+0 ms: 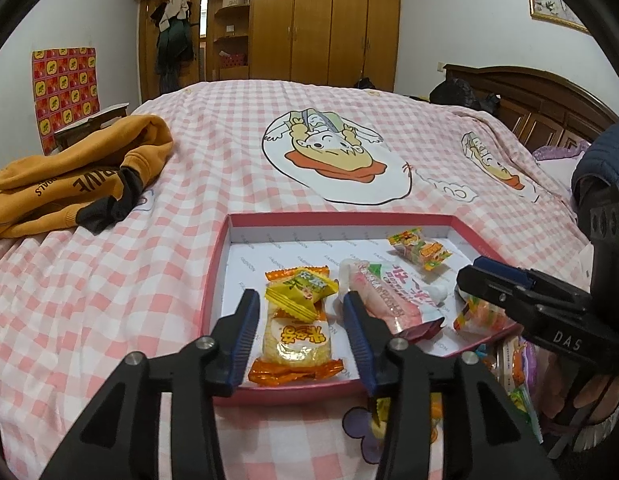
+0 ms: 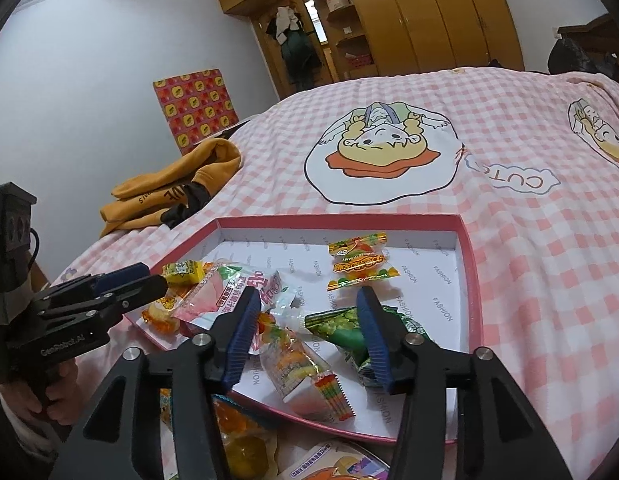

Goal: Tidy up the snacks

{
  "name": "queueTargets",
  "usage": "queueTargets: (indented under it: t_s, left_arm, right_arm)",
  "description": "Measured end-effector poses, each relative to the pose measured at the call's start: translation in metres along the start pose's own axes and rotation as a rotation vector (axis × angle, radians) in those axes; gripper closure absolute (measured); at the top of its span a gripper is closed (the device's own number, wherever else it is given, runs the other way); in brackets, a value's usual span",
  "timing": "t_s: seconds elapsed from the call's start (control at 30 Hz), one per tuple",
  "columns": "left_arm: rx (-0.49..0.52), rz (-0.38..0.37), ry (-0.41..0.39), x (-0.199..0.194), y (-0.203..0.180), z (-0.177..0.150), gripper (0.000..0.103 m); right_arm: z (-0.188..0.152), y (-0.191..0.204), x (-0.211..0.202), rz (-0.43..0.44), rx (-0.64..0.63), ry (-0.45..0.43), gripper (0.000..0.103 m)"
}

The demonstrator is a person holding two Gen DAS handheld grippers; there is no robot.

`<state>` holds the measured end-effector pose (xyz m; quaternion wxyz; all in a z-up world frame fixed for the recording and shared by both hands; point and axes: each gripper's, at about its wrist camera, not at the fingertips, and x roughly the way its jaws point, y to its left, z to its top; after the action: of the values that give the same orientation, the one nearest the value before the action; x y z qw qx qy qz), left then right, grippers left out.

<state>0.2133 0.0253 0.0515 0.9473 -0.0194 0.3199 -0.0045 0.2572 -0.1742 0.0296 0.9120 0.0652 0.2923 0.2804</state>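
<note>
On the pink checked bed:
Box (image 1: pixel 217 276): red rim, white inside, lying flat.
Left gripper (image 1: pixel 299 334): jaws wide apart, holding nothing, low over the rice cracker pack (image 1: pixel 295 344) near the front edge of the box.
Yellow candy (image 1: pixel 301 288): on top of the cracker pack.
Pink snack bag (image 1: pixel 389 300): just beside, in the box.
Right gripper (image 2: pixel 305 336): jaws wide apart, holding nothing, over the gummy pack (image 2: pixel 297 364) and green pea bag (image 2: pixel 345 326).
Orange hoodie (image 1: pixel 73 176): far off, well apart from the box.

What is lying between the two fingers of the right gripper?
In the right wrist view, a clear gummy packet lies in the pink box between the open right gripper's fingers; a green packet sits beside it.
</note>
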Motion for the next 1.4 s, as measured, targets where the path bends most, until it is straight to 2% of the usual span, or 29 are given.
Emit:
queueTargets:
  t_s: [0.47,0.87,1.03,1.4]
  left_arm:
    - [0.007,-0.011,-0.004,-0.009,-0.002,0.003,0.036]
    - [0.038,-0.062,0.027,-0.014,-0.009,0.004,0.027]
    - [0.072,-0.056,0.024,-0.018,-0.016,0.004,0.025]
    - [0.060,-0.082,0.033,-0.023,-0.018,0.003,0.023]
  right_arm:
    - [0.002,0.004,-0.004,-0.031,-0.010,-0.005,0.020]
    - [0.010,0.012,-0.013,-0.058,-0.035,-0.017,0.015]
    - [0.013,0.016,-0.020,-0.060,-0.046,-0.026,0.015]
    - [0.015,0.024,-0.027,-0.057,-0.064,-0.027,0.015]
